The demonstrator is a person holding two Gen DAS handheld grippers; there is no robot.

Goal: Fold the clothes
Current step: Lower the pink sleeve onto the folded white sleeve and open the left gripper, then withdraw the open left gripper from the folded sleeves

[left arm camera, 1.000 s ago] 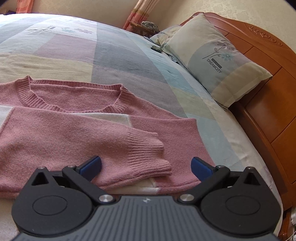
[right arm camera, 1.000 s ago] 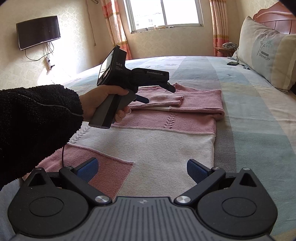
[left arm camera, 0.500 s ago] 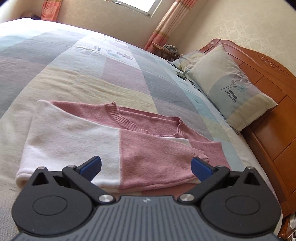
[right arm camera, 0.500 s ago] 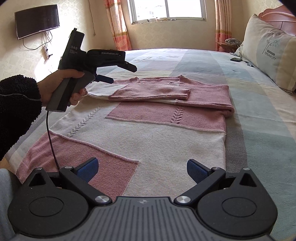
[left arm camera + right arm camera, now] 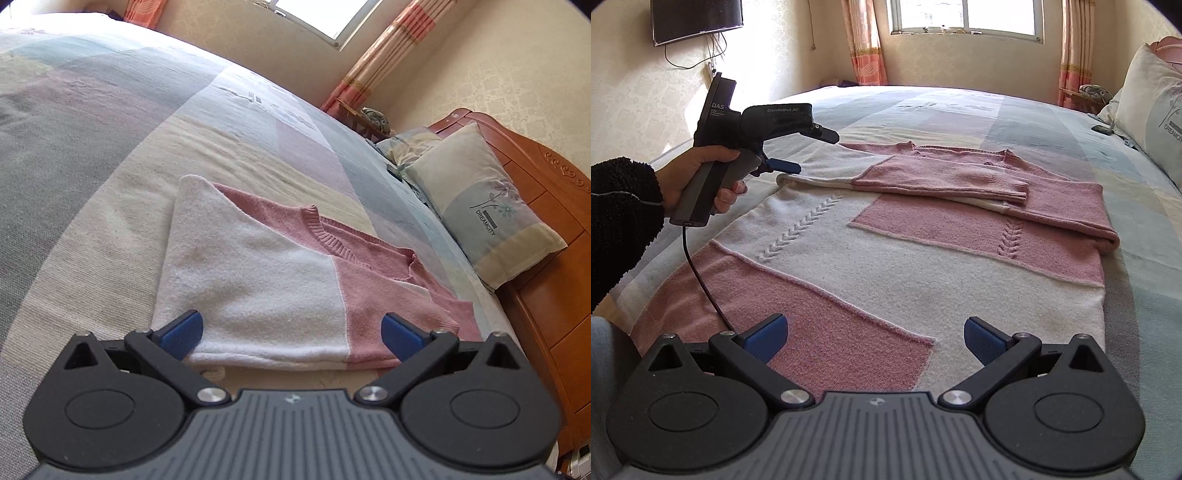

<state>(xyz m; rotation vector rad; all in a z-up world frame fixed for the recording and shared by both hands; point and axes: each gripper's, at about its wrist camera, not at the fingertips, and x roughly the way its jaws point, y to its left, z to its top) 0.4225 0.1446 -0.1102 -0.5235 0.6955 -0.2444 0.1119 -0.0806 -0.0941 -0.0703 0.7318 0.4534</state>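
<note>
Now | pink-and-white sweater (image 5: 923, 258) flat on bed (image 5: 1052, 122), both sleeves folded across chest | left gripper (image 5: 291, 332) fingers spread wide, empty, above sweater's shoulder edge | right gripper (image 5: 873, 336) fingers spread wide, empty, over sweater hem

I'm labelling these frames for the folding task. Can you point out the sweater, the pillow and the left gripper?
sweater (image 5: 923, 266): right wrist view, white middle band of the body.
pillow (image 5: 484, 218): left wrist view, printed front face.
left gripper (image 5: 809, 149): right wrist view, between its open fingertips.
</note>
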